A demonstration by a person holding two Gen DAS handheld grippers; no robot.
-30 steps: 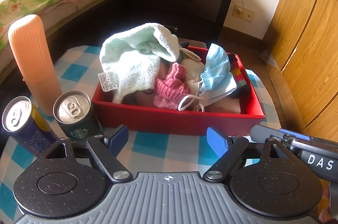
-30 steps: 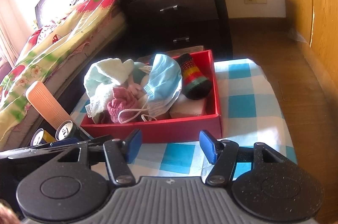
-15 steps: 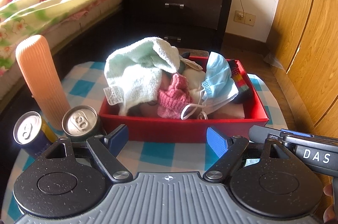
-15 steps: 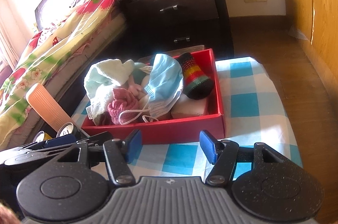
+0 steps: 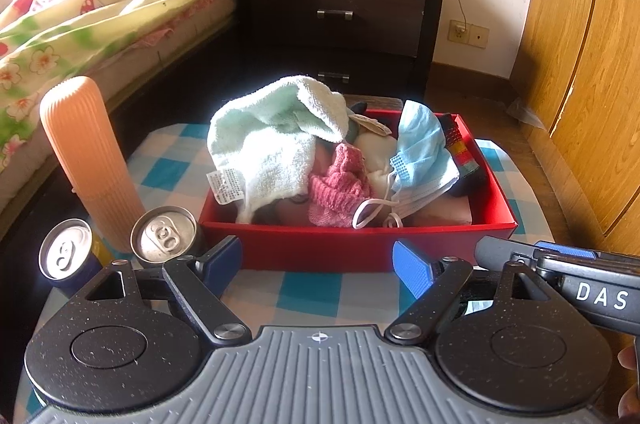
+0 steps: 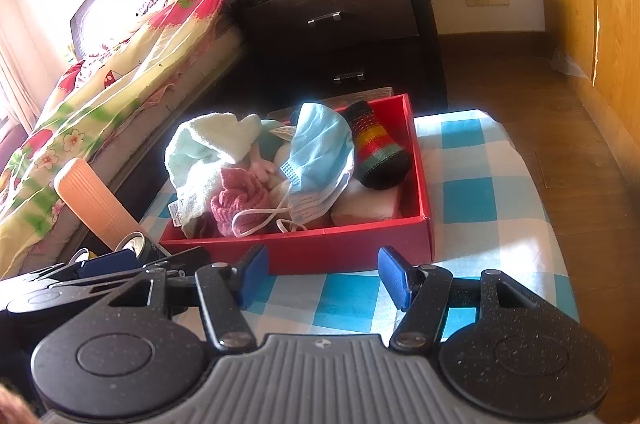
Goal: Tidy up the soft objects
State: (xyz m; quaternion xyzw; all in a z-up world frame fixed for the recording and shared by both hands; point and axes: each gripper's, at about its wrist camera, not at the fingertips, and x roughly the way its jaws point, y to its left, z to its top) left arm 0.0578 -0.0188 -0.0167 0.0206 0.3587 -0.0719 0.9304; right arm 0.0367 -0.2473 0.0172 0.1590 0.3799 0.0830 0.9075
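Note:
A red box (image 5: 360, 248) (image 6: 348, 248) on the blue-and-white checked table holds a heap of soft things. A pale green towel (image 5: 272, 144) (image 6: 208, 148) lies at its left, a pink knit piece (image 5: 340, 190) (image 6: 240, 200) in the middle, a blue face mask (image 5: 420, 160) (image 6: 320, 164) beside it, and a black striped knit item (image 5: 460, 152) (image 6: 376, 152) at the right. My left gripper (image 5: 318, 260) hovers open in front of the box's near wall, nothing between its fingers. My right gripper (image 6: 320, 274) is likewise open and empty, just short of the same wall.
Two drink cans (image 5: 164, 234) (image 5: 66, 250) and a tall ribbed orange tube (image 5: 88, 160) stand left of the box. A bed (image 5: 100, 8) lies to the left, a dark nightstand (image 5: 340, 12) behind, wooden wardrobe doors (image 5: 588, 84) on the right. Bare checked cloth (image 6: 480, 192) lies right of the box.
The left wrist view has tipped upward, so the box sits lower and the nightstand top shows. The right view is nearly unchanged. Both grippers stay open.

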